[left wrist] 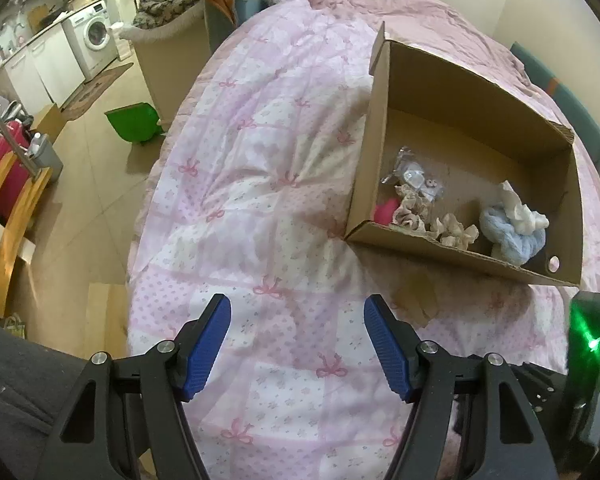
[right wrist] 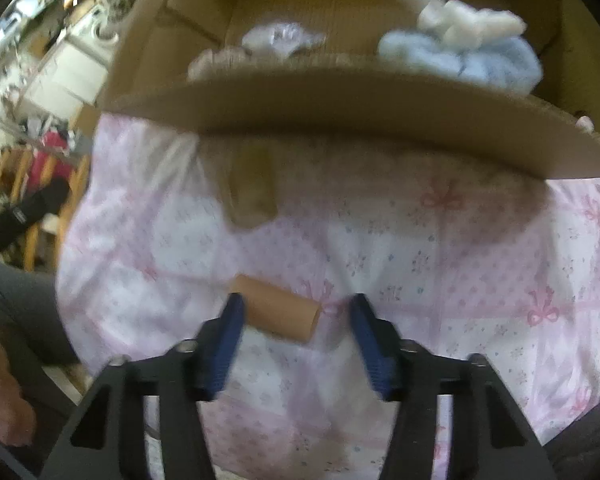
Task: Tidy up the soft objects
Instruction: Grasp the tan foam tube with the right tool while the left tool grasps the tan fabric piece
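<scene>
Left gripper (left wrist: 297,312): jaws wide apart, nothing in them, hanging over the pink bedspread (left wrist: 252,184)
Right gripper (right wrist: 296,312): jaws apart, either side of a cardboard tube (right wrist: 278,310) lying on the bed, not squeezing it
Box (left wrist: 440,80): on the bed, holding a blue fluffy bundle (left wrist: 514,236), white fluff (left wrist: 520,206), beige scrunchies (left wrist: 414,210), something pink (left wrist: 385,213)

Bedspread (left wrist: 260,208): pink and white patchwork with small dots, grey flowers and pink bows.
Cardboard box (left wrist: 452,92): plain brown.
Fluffy bundle (left wrist: 514,236): pale blue.
Plush piece (left wrist: 518,208): cream white.
Ruffled scrunchies (left wrist: 416,212): beige.
Soft item in the box corner (left wrist: 386,213): hot pink.
Cardboard tube (right wrist: 278,312): tan brown.
Finger pads (left wrist: 210,344): ribbed blue.
Bin on the floor (left wrist: 134,122): bright green.
</scene>
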